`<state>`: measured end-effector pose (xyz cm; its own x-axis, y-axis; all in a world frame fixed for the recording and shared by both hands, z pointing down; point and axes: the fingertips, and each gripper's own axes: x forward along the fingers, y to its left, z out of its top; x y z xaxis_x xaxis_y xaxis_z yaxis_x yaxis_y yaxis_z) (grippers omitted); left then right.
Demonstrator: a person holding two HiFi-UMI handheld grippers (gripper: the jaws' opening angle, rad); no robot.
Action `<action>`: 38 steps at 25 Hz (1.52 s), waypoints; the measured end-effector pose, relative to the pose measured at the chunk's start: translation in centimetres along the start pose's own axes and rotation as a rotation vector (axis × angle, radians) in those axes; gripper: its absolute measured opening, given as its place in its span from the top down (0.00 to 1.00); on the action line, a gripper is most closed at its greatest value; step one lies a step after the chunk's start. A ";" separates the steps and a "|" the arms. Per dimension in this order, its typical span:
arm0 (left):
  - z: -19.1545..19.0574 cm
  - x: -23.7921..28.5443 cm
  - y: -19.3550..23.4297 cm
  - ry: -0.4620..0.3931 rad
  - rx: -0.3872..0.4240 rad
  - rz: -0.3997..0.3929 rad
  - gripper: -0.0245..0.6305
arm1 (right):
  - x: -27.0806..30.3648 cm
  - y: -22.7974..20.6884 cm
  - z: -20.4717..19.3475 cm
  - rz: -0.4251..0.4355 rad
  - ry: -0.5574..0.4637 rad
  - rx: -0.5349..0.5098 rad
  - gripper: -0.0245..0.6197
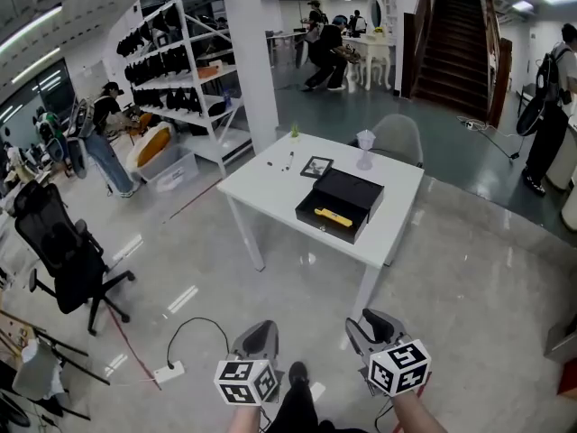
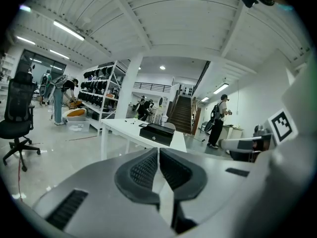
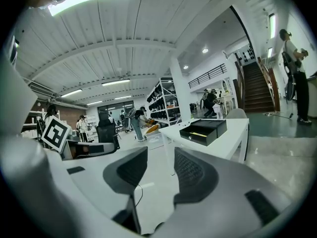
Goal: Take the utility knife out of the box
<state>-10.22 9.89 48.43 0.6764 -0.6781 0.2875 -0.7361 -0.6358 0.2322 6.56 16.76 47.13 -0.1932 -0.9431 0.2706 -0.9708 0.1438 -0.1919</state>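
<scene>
- The yellow utility knife (image 1: 334,216) lies in the open black box (image 1: 356,190) on the bench (image 1: 270,183), well away from both tools.
- The right tool (image 1: 372,328) is spread and empty, and the left tool (image 1: 256,339) is clenched on nothing (close in first).
</scene>
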 end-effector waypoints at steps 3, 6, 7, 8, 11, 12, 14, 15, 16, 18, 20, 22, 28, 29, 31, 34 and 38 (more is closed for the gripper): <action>1.2 2.8 2.2 -0.002 -0.006 -0.004 0.93 | 3.0 -1.0 1.1 -0.010 -0.001 -0.006 0.72; 2.2 5.6 4.2 0.001 -0.008 -0.014 0.93 | 6.1 -2.1 2.1 -0.024 0.000 -0.005 0.72; 2.7 6.6 4.8 -0.001 -0.006 -0.019 0.93 | 7.2 -2.5 2.5 -0.029 -0.001 -0.005 0.72; 3.3 7.6 5.4 -0.003 -0.004 -0.024 0.93 | 8.3 -2.9 2.9 -0.033 -0.002 -0.005 0.72; 5.3 10.6 7.1 -0.009 0.001 -0.038 0.93 | 11.7 -3.9 4.7 -0.040 -0.003 -0.012 0.72; 5.9 11.4 7.7 -0.009 0.002 -0.043 0.93 | 12.8 -4.0 5.3 -0.042 -0.004 -0.016 0.72; 7.0 13.0 8.8 -0.008 0.002 -0.053 0.93 | 14.7 -4.3 6.5 -0.048 -0.006 -0.023 0.72; 7.5 13.8 9.4 -0.007 0.002 -0.058 0.93 | 15.6 -4.4 7.1 -0.052 -0.008 -0.025 0.72; 8.0 14.6 9.9 -0.006 0.004 -0.063 0.93 | 16.5 -4.6 7.5 -0.056 -0.009 -0.026 0.72; 8.8 16.1 11.0 -0.005 0.005 -0.072 0.93 | 18.3 -5.1 8.3 -0.064 -0.012 -0.026 0.72; 9.5 17.8 12.0 -0.002 0.005 -0.082 0.93 | 19.9 -5.6 8.9 -0.072 -0.013 -0.026 0.72; 9.9 19.2 12.8 0.002 0.006 -0.091 0.93 | 21.2 -6.1 9.4 -0.081 -0.013 -0.022 0.72; 10.3 22.3 14.3 0.018 0.012 -0.115 0.93 | 23.6 -7.9 9.6 -0.121 -0.006 -0.009 0.72; 10.4 22.7 14.4 0.021 0.009 -0.118 0.93 | 23.8 -8.2 9.7 -0.127 -0.006 -0.008 0.72; 10.5 23.3 14.5 0.028 0.006 -0.126 0.93 | 24.1 -8.7 9.9 -0.139 -0.001 -0.011 0.72; 10.8 24.2 14.9 0.032 0.008 -0.132 0.93 | 24.8 -9.5 10.2 -0.150 0.006 -0.023 0.72; 11.3 25.5 15.3 0.028 0.012 -0.130 0.93 | 25.8 -10.9 10.9 -0.155 0.014 -0.050 0.72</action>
<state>-3.97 -21.28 48.82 0.7651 -0.5791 0.2813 -0.6416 -0.7221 0.2585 13.73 -12.41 45.94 -0.0421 -0.9509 0.3065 -0.9949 0.0119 -0.0997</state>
